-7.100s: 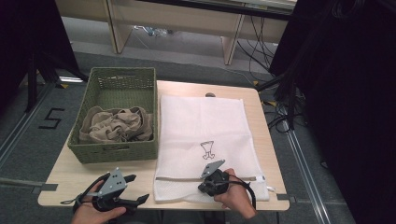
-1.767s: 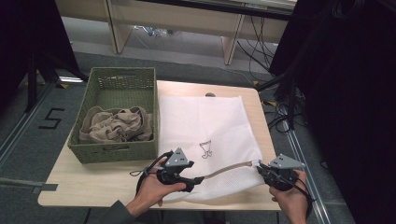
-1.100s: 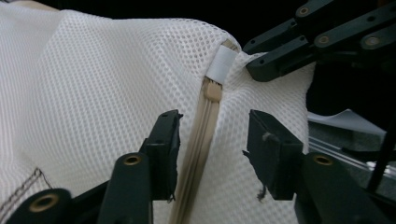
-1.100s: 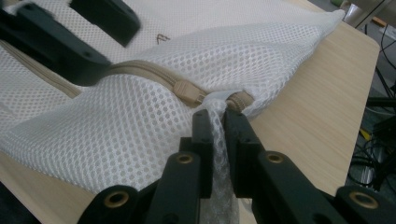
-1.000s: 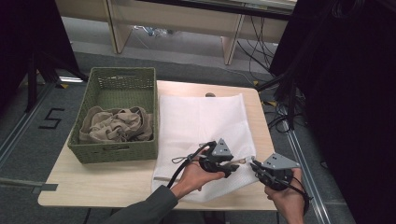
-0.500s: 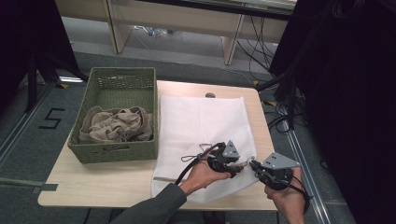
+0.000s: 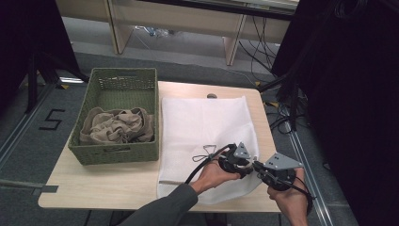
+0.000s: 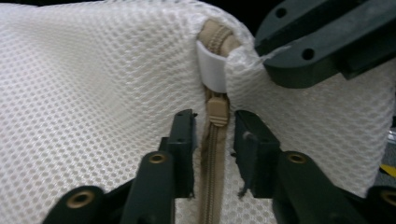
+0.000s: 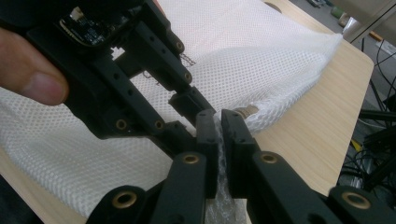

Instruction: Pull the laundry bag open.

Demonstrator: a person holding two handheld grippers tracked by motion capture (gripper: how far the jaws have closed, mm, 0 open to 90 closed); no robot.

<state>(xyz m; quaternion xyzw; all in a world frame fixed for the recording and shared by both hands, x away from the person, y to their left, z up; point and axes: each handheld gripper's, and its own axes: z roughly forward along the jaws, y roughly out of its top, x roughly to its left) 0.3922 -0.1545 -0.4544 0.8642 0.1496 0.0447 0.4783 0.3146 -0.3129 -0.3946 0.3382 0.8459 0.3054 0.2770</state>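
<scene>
This looks like a lab or recording room rather than a home. A small wooden tabletop [image 7: 117, 186] stands alone on grey carpet [image 7: 28, 141] with metal floor rails [image 7: 301, 155] either side and a "5" [image 7: 52, 119] taped on the floor. Black curtains [image 7: 353, 94] close off the right, loose cables [image 7: 282, 120] trail over the floor, and plain pale benches [image 7: 179, 19] line the back.

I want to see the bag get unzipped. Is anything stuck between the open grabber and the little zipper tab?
No. The left hand-held gripper has its jaws either side of the tan zipper pull, with only open space between. The right hand-held gripper pinches the mesh bag beside it.
</scene>
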